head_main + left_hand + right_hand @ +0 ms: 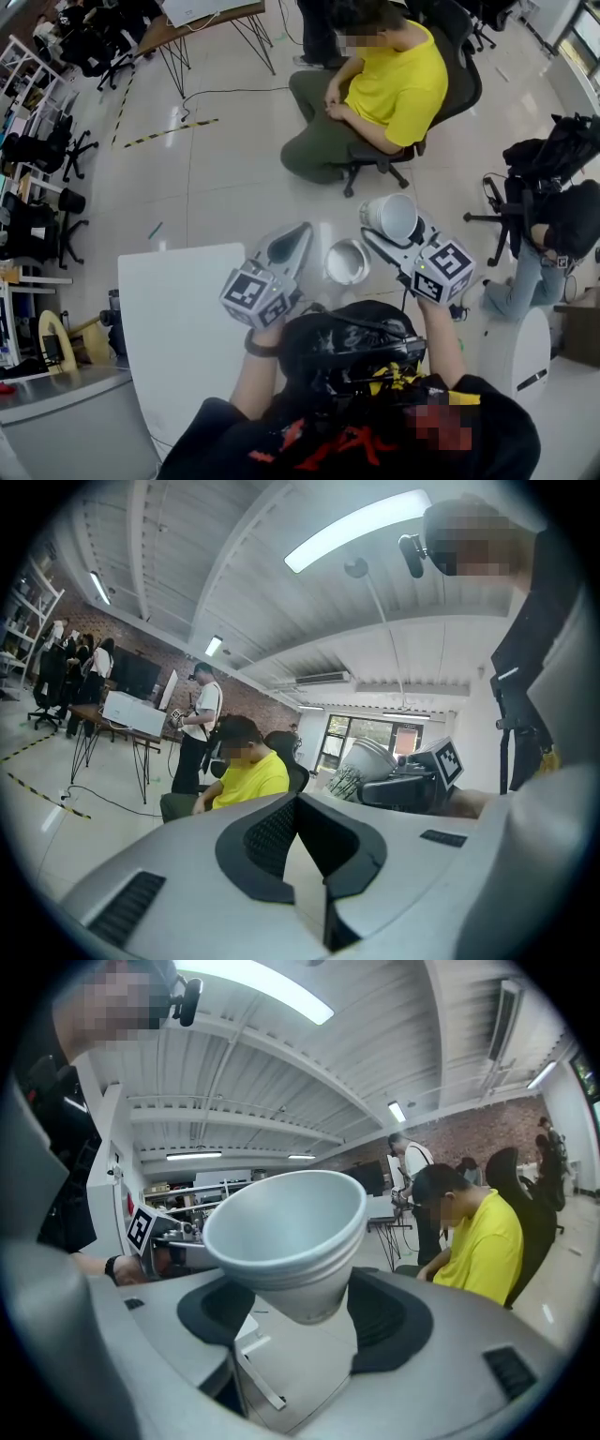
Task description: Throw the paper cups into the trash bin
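Observation:
A stack of white paper cups point(389, 217) with a green print is held in my right gripper point(399, 235), jaws shut on its lower part and the mouth turned away from me. In the right gripper view the cups point(281, 1227) fill the space between the black pads point(398, 1321) of that gripper point(300, 1283). A round silver trash bin point(329, 263) stands on the floor just left of and below the cups. My left gripper point(300, 231) hovers left of the bin, shut and empty; its jaw tips point(298, 799) meet. From it I see the cups point(361, 766).
A white table point(178, 319) stands at my left, close to the left gripper. A person in a yellow shirt point(394, 84) sits on an office chair beyond the bin. Another person point(548, 248) sits at the right, next to a white rounded unit point(516, 356).

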### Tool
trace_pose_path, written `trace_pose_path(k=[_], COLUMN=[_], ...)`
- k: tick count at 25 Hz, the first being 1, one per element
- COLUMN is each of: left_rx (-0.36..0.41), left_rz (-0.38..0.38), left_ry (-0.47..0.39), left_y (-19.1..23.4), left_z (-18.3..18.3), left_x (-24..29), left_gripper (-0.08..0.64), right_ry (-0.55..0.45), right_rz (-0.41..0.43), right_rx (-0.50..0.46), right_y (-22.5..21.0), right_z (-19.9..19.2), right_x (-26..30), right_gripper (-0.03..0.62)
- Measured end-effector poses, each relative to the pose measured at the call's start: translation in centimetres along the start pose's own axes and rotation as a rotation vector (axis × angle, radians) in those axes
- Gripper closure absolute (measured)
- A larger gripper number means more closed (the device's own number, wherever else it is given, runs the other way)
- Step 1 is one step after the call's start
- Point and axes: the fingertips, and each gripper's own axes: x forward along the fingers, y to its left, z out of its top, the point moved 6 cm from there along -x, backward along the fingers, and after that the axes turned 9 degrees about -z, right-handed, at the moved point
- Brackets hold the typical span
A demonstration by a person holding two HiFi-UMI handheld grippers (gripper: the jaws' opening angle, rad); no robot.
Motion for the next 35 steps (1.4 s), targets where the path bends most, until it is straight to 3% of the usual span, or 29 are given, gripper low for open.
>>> trace_pose_path(k=[9, 13, 23, 29, 32, 35], left_rx=[-0.015, -0.004, -0.043, -0.06, -0.069, -0.088], left_rz=[-0.003, 0.01, 0.025, 0.043, 0.064, 0.073], left_ry=[0.016, -0.017, 0.023, 0.085, 0.094, 0.167], left_y=[-1.0, -1.3, -1.4, 0.9, 1.9, 3.7], left_z=[-0.1, 0.0, -3.8, -7.9, -12.1, -17.3], left_x=[-0.2, -0.3, 0.4, 1.9, 2.0, 2.4], left_gripper=[0.56, 0.56, 0.56, 0.56, 0.56, 0.56], right_ry=[-0.001, 0.001, 0.112, 0.207, 0.282, 0.323], right_rz=[-0.005, 0.006, 0.058, 0.076, 0.084, 0.091], right_rx=[0.03, 0.014, 0.092, 0.153, 0.203, 0.221], right_y=[0.1, -0.1, -0.4, -1.5, -1.6, -2.6], right_z=[-0.2, 0.0, -3.6, -9.2, -14.1, -19.1], right_x=[-1.0, -1.0, 0.1, 3.3, 4.1, 6.1], right_gripper=[0.275, 0.275, 0.275, 0.275, 0.275, 0.275])
